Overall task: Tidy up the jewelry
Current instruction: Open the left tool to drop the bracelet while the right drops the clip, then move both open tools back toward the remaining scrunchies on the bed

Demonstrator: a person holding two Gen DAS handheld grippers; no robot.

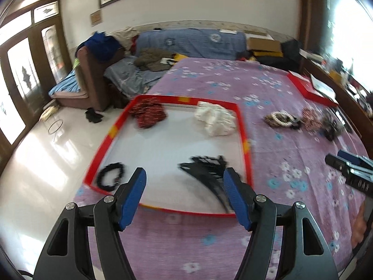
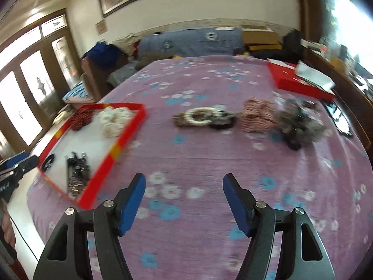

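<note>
While both tools hung over the purple flowered bed, the right hand-held gripper stood wide with nothing between its blue pads, and the left hand-held gripper was likewise spread and empty. Ahead of the right one, up and a little to the right across bare cover, lay the loose jewelry pile, strung out crosswise in a row from left to right. The right hand looked the nearer to it; in the left view the same pile sat well off to the right. Blur made the count rough: about four clusters, a pale ring-shaped piece, a dark piece beside it, a pink-striped bundle and a grey-black tangle. The red-rimmed tray lay just in front of the left tool and held four things: a red bundle, a white bundle, a black beaded loop and a black fan-shaped piece. A second red tray sat far right.
</note>
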